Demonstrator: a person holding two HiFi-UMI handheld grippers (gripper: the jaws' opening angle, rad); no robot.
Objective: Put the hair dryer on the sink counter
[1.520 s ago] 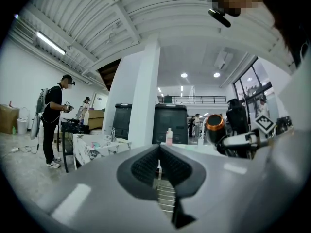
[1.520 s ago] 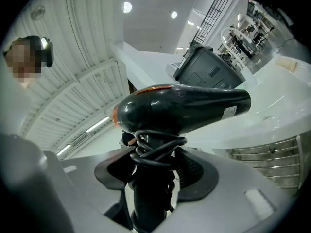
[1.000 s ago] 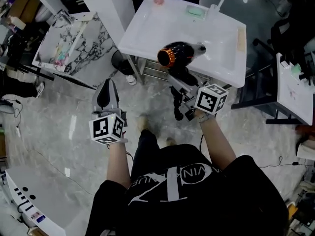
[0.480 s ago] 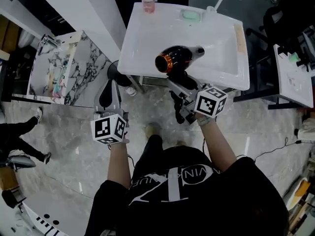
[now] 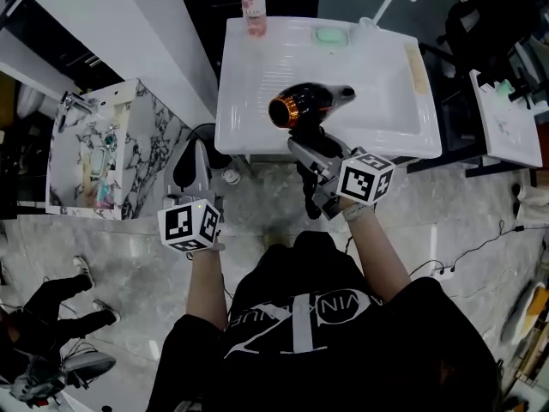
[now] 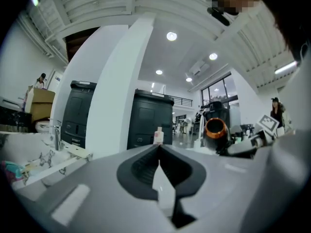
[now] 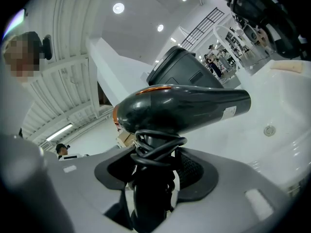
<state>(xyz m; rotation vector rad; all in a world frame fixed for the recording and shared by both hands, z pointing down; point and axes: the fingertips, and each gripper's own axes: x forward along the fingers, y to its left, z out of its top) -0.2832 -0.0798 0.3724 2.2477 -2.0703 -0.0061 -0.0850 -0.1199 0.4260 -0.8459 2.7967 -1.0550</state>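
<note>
The right gripper (image 5: 302,147) is clamping its jaws on the handle of the black hair dryer (image 5: 305,106), where the cord is wound, and is holding it over the front part of the white sink counter (image 5: 249,75). The orange-ringed rear end is pointing toward the front edge and the nozzle toward the basin's right side. From the right gripper view, the gripper (image 7: 154,178) is carrying the dryer (image 7: 184,108) clear of the basin beyond it. Bare white surface is lying open to the dryer's left, as far as the counter's left edge. A pink bottle (image 5: 252,11) and a green soap (image 5: 328,34) are sitting well away along the back edge. The left gripper (image 5: 190,147), jaws pressed together on nothing, is hanging over the floor just off the counter's front-left corner.
</note>
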